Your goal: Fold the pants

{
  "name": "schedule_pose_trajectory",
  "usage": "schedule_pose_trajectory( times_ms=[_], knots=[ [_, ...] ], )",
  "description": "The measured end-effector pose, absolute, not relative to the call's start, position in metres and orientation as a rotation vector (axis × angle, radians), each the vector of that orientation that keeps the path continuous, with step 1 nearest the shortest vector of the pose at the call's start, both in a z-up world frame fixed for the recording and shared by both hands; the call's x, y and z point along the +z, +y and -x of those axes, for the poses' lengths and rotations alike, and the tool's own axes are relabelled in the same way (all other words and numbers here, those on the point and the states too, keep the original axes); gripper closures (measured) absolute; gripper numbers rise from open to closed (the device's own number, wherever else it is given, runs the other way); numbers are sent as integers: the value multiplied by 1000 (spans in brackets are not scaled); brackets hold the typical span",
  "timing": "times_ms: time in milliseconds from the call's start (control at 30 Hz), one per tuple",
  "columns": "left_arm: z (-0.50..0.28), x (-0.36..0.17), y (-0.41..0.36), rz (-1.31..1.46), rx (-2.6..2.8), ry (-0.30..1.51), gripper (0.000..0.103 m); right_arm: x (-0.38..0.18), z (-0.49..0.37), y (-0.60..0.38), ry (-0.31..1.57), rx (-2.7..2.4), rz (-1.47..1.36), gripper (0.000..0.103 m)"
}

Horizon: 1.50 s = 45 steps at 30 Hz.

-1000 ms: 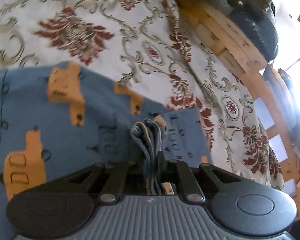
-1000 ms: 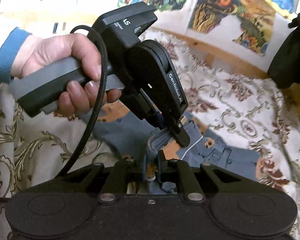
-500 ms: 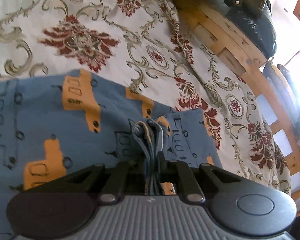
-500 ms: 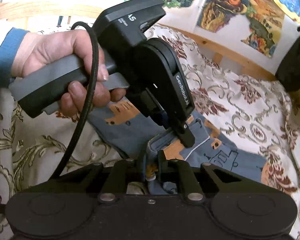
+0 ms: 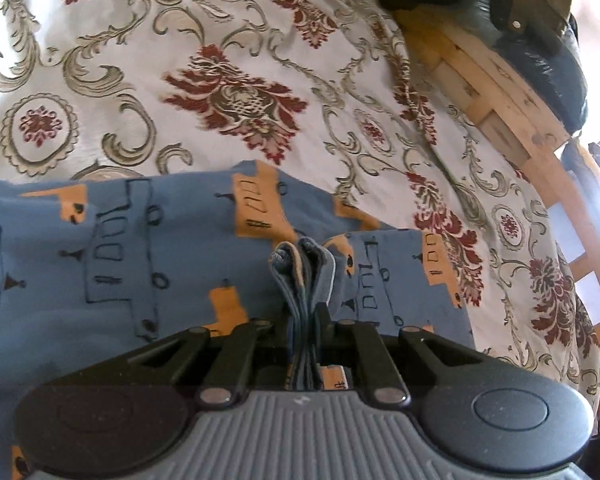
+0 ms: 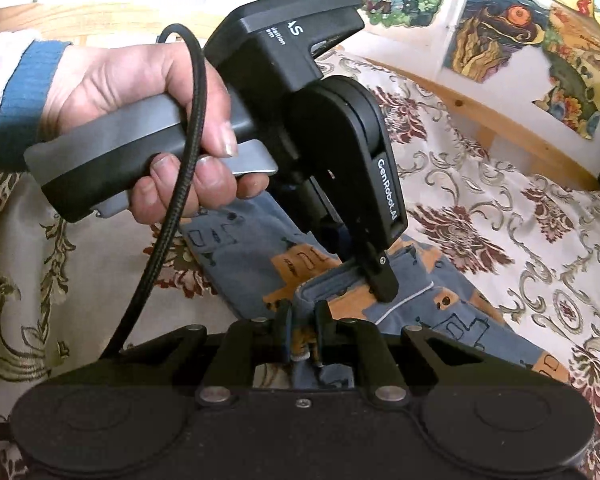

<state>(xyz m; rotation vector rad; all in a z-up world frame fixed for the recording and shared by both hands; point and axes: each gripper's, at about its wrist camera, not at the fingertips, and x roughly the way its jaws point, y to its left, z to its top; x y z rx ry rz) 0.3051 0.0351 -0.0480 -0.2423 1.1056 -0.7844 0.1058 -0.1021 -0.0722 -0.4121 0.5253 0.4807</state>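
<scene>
Blue cotton pants with an orange and dark-outline print lay spread on a cream bedspread patterned with red flowers and grey-green scrolls. The left gripper was pressed together on a thick bunch of folded pant edges, several layers standing up between its black fingers. In the right wrist view the right gripper pinched another part of the same blue fabric, a hemmed edge rising between its fingers. Just beyond it, the left gripper came down from upper left, its tip biting the same raised fold, very near the right one. A hand with a blue cuff wrapped the grey handle, a black braided cable looping past the knuckles. A light wooden bed frame edged the bedspread, and colourful cartoon posters hung on the wall behind.
</scene>
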Motion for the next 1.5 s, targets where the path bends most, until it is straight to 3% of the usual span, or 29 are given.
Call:
schedule_pose_trajectory(
  times_ms=[167,267,433,533,600,633,800,1033,1367,1500],
  knots=[
    [-306,-53,34,197,-767,1109,90,-79,-110,-99,546,503,406,86],
    [-306,-55,36,197,-766,1111,83,-78,-110,-103,552,522,386,80],
    [-299,-47,42,172,-734,1091,68,-64,-98,-131,524,504,331,42],
    [-287,-37,41,127,-653,1050,44,-56,-88,-159,452,374,371,23],
    [-273,-30,36,83,-550,979,14,-55,-89,-175,404,232,434,9],
    [-266,-27,32,63,-499,937,11,-56,-94,-184,385,147,477,5],
    [-249,-37,10,38,-386,823,10,-60,-138,-221,335,-40,486,1],
    [-253,-61,16,42,-311,806,6,-90,-183,-257,479,-113,478,1],
    [-229,-37,26,31,-219,849,3,-62,-111,-258,480,-86,355,1],
    [-210,-44,26,-14,-203,902,2,-80,-85,-229,530,-15,440,1]
  ],
)
